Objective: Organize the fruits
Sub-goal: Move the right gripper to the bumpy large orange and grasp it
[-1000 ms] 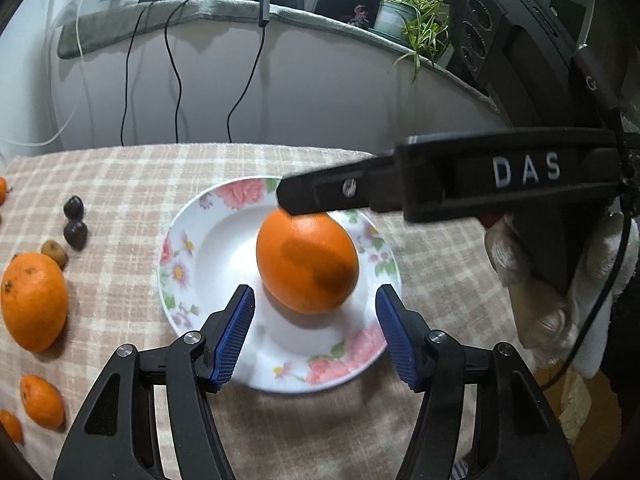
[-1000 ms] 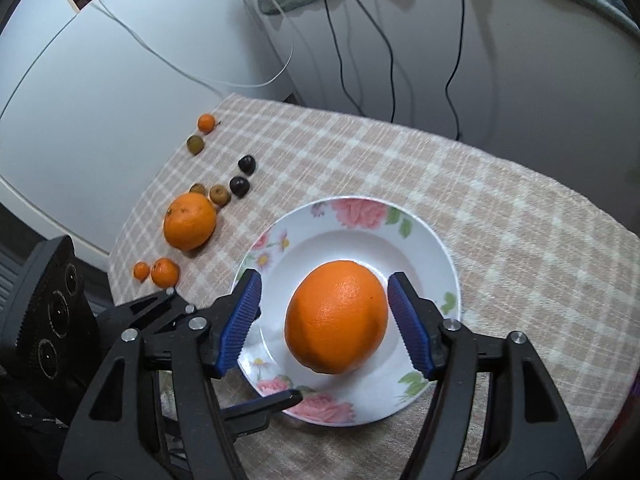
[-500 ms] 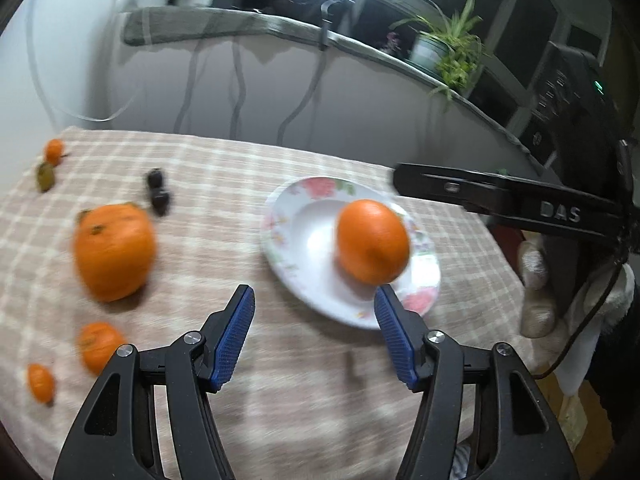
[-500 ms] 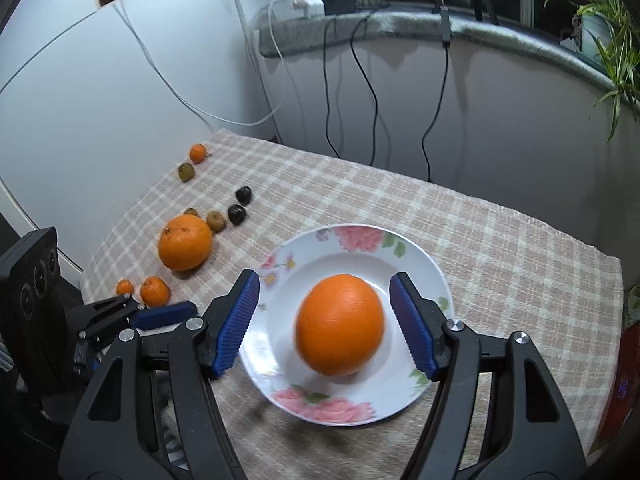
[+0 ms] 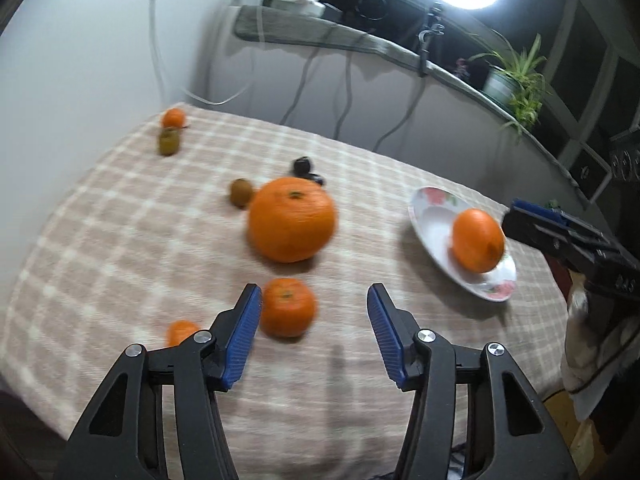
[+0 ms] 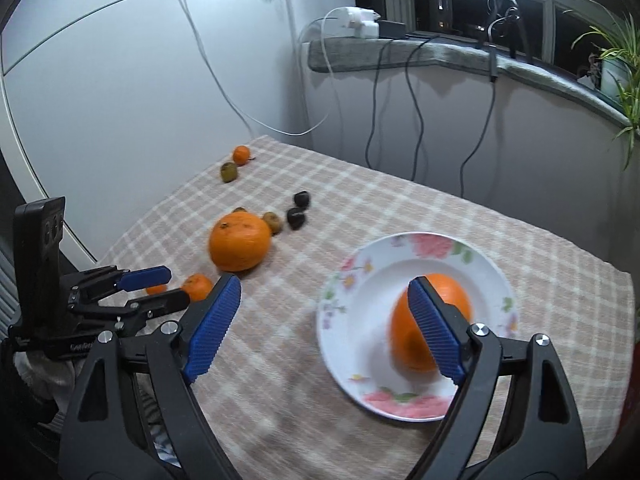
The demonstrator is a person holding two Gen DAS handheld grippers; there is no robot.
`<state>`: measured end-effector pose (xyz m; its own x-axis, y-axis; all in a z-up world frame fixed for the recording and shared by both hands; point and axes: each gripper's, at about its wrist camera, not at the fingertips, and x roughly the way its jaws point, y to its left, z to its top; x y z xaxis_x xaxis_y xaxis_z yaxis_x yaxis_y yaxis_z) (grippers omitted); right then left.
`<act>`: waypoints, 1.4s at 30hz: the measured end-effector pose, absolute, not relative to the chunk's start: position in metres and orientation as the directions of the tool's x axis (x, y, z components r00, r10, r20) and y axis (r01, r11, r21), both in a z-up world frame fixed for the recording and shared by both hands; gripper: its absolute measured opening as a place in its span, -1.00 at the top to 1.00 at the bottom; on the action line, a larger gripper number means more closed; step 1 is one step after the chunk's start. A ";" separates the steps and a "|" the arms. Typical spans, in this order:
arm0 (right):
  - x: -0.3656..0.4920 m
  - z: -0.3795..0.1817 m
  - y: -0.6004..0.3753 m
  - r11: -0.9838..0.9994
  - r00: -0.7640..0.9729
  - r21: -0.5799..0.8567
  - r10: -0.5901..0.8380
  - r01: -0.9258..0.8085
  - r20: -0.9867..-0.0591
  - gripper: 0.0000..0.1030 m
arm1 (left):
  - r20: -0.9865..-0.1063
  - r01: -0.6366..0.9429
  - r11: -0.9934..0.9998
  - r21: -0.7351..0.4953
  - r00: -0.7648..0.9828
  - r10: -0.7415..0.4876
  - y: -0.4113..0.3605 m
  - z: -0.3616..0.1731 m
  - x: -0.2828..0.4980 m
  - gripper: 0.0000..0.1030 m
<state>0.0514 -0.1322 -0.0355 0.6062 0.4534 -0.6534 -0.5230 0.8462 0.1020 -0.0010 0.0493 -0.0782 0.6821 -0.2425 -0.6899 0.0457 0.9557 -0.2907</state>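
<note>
A large orange (image 5: 477, 245) (image 6: 416, 344) lies on the flowered plate (image 5: 432, 216) (image 6: 360, 304). A second large orange (image 5: 291, 224) (image 6: 239, 241) sits on the checked cloth. A small mandarin (image 5: 287, 312) (image 6: 197, 285) lies just beyond my left gripper (image 5: 314, 333), which is open and empty. A tinier one (image 5: 181, 332) lies to its left. My right gripper (image 6: 325, 328) is open and empty, above the cloth at the plate's left rim; its right finger crosses the plated orange.
Two dark fruits (image 6: 298, 210), brownish-green fruits (image 5: 241, 192) (image 5: 168, 141) and a small mandarin (image 5: 173, 117) lie farther back. A wall stands to the left, and a ledge with cables and a potted plant (image 5: 516, 80) behind. The table's front edge is close below.
Both grippers have drawn back from the plate and turned left. The left one now faces the small mandarin and loose orange. The plated orange stays where it was.
</note>
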 end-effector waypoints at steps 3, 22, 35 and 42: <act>0.053 -0.040 -0.117 0.838 0.589 0.110 0.463 -0.535 -0.662 -0.71 | -0.690 0.022 0.954 -0.300 0.685 -0.233 0.065 -0.080 0.004 0.03; 0.089 -0.065 -0.058 0.861 0.526 0.178 0.441 -0.476 -0.728 -0.71 | -0.714 0.062 0.943 -0.326 0.638 -0.289 0.092 -0.085 0.043 -0.05; 0.137 -0.089 -0.040 0.821 0.331 0.388 0.537 -0.419 -0.776 -0.71 | -0.739 0.134 0.926 -0.353 0.567 -0.364 0.081 -0.095 0.067 -0.27; 0.152 -0.102 -0.031 0.795 0.253 0.454 0.574 -0.403 -0.779 -0.56 | -0.732 0.129 0.908 -0.398 0.553 -0.399 0.081 -0.101 0.077 -0.27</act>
<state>0.1517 -0.0310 -0.1024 0.2532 0.5738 -0.7789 -0.4030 0.7945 0.4542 0.0773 0.0808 -0.1011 0.5526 -0.3986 -0.7319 0.1286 0.9085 -0.3977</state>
